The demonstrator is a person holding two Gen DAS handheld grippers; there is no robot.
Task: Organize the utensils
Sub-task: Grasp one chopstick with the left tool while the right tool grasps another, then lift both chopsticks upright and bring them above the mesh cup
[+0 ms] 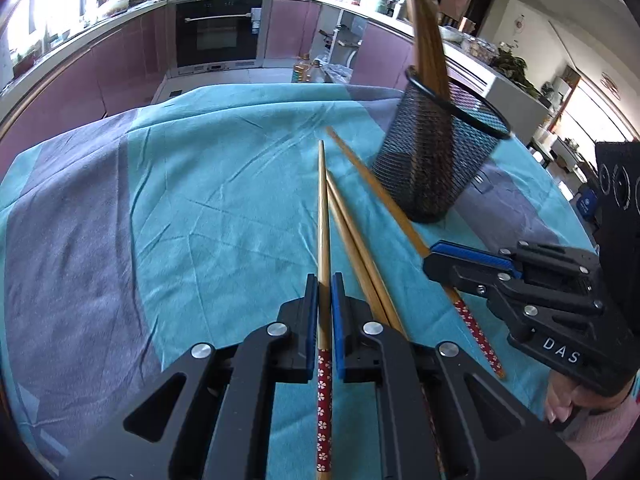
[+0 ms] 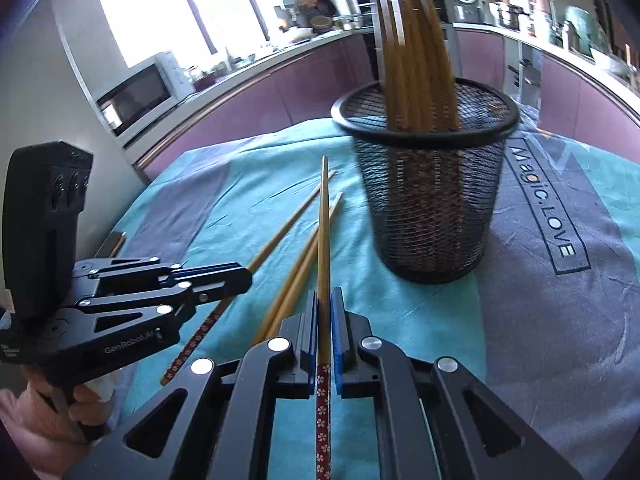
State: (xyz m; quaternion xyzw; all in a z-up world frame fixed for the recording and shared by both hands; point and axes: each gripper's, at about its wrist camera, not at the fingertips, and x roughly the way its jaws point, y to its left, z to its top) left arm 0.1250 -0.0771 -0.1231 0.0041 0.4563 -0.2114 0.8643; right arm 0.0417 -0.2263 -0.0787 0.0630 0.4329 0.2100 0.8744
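Teal cloth (image 1: 224, 184): mesh cup (image 2: 430, 184) holds chopstick bundle (image 2: 416, 60); your left gripper (image 1: 324, 292) and right gripper (image 2: 324, 312) each clamp one chopstick (image 1: 323, 216).

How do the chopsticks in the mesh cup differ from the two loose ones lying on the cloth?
The cup chopsticks stand nearly upright, leaning inside the mesh cup; the loose pair lies flat on the cloth. The cup chopsticks are a bunch of several; the loose pair is only two. The cup chopsticks are contained; the loose pair lies outside, beside the cup. Both sets look like tan wooden sticks.
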